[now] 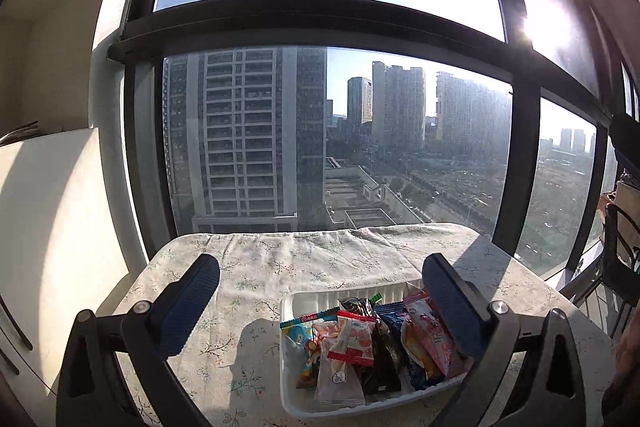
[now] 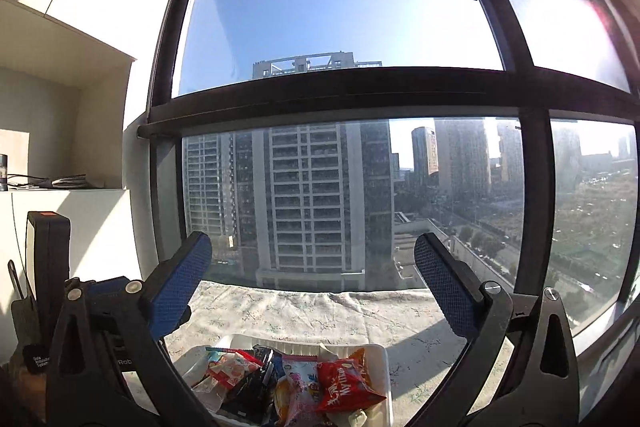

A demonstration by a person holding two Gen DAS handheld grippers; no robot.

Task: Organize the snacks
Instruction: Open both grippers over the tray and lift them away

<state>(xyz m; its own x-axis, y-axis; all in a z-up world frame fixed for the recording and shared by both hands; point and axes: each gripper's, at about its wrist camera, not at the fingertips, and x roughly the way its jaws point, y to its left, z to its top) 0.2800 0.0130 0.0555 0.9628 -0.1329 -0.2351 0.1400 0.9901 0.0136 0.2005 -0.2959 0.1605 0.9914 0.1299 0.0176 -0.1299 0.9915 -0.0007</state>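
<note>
A white tray (image 1: 296,301) lies on the floral tablecloth, filled with several snack packets: a red-and-white one (image 1: 354,337), a pink one (image 1: 430,339), a dark one (image 1: 380,355). My left gripper (image 1: 320,277) hangs above the tray's far-left side, open, with nothing between its blue pads. In the right wrist view the same tray (image 2: 378,355) sits at the bottom edge, with a red packet (image 2: 344,385) on top of the pile. My right gripper (image 2: 312,259) stands open, raised well over the tray and pointing at the window, empty.
The table (image 1: 248,267) with its floral cloth stands against a large window (image 1: 320,127). White cabinets (image 1: 48,207) line the left wall. A dark chair (image 1: 620,247) stands to the right. The other gripper's black body (image 2: 46,267) shows at the left of the right wrist view.
</note>
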